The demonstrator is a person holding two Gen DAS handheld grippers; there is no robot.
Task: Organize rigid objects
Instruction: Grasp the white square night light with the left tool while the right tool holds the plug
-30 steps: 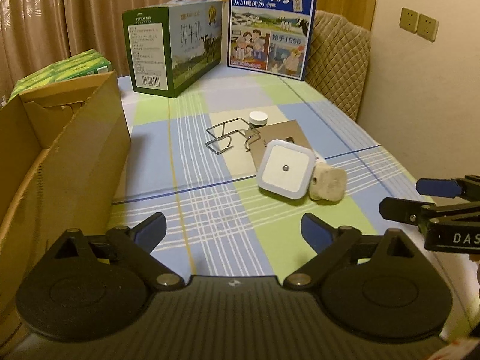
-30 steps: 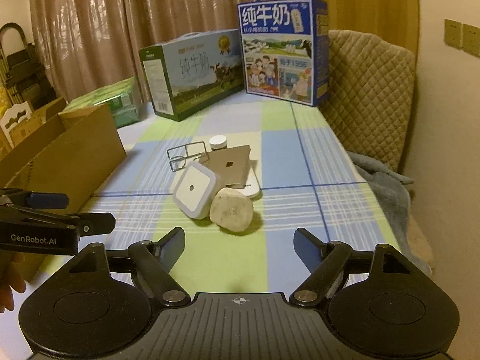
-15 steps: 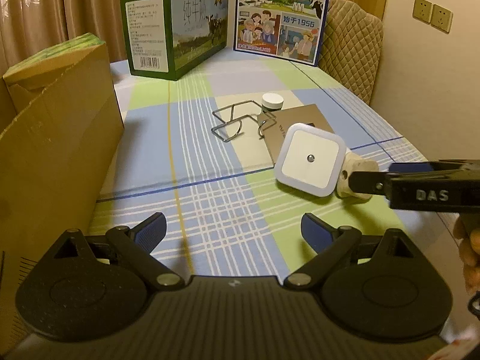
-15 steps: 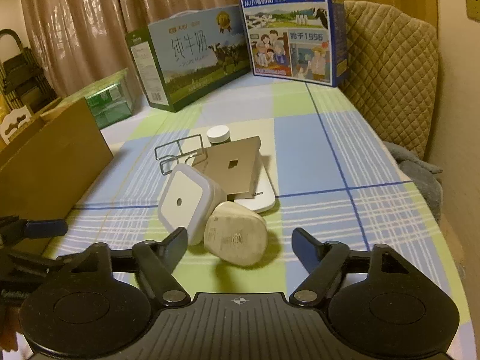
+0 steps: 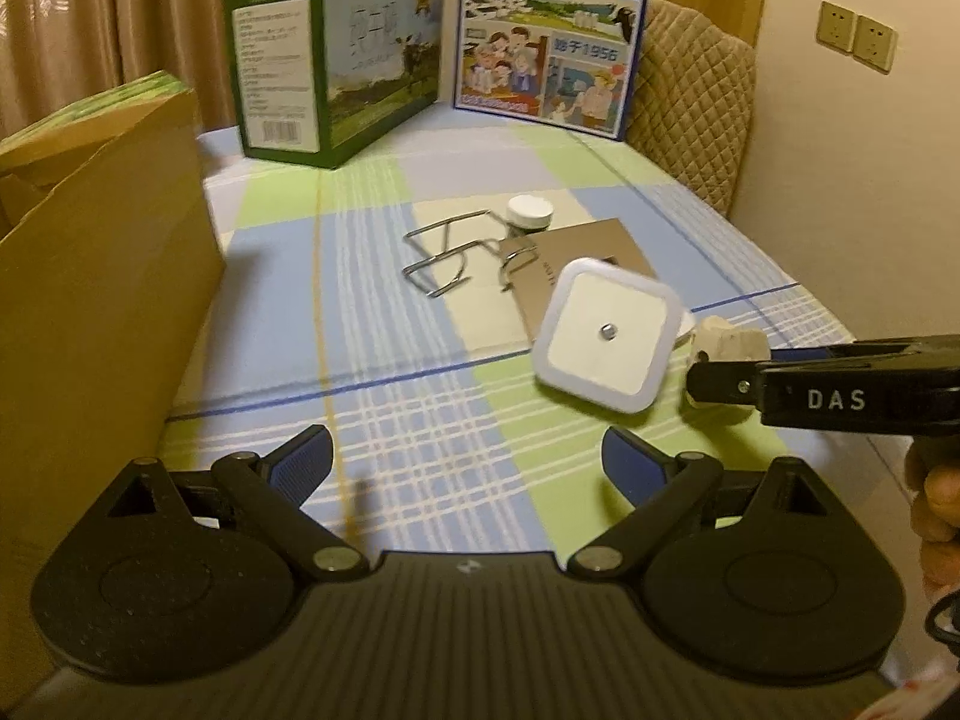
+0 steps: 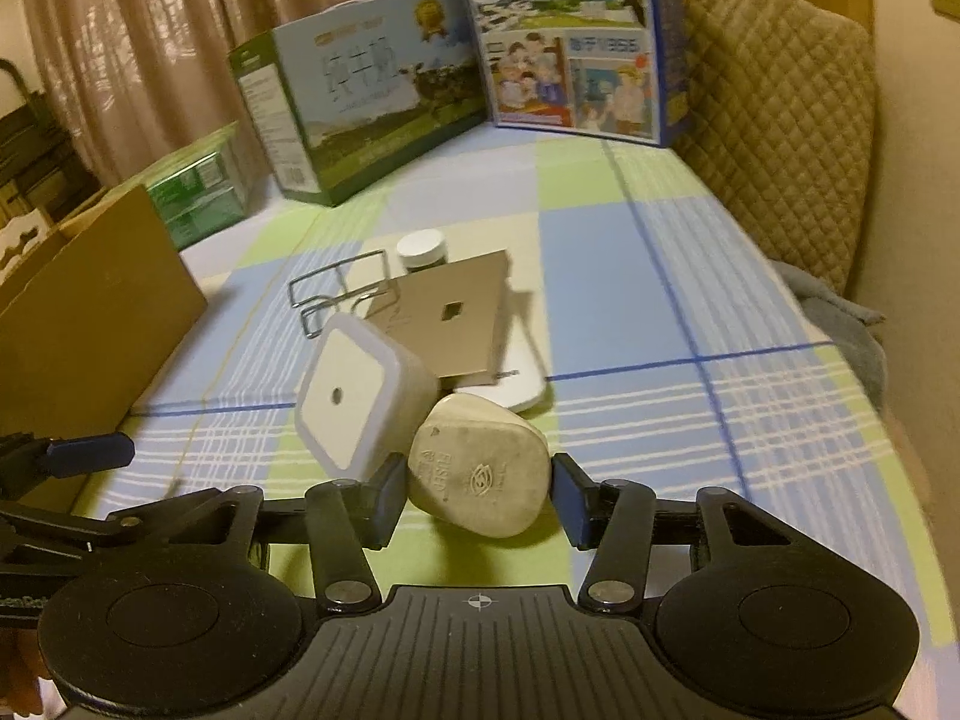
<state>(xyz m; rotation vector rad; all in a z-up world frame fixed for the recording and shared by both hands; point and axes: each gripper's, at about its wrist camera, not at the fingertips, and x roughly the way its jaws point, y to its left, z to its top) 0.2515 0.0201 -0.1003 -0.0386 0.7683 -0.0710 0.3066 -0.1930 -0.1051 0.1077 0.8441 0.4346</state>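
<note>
My right gripper (image 6: pixel 477 495) has its fingers on both sides of the beige plug (image 6: pixel 480 474), nearly pinching it. My left gripper (image 5: pixel 465 459) hangs spread wide over the table (image 5: pixel 384 372).

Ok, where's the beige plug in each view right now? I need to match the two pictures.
Left wrist: the plug sits at the right edge, mostly hidden behind the right gripper's fingers, just right of the night light.
Right wrist: the plug sits low centre, between the right gripper's fingers, which are close around it.
Shared landmark: the night light, touching the plug's left side in both views.
</note>
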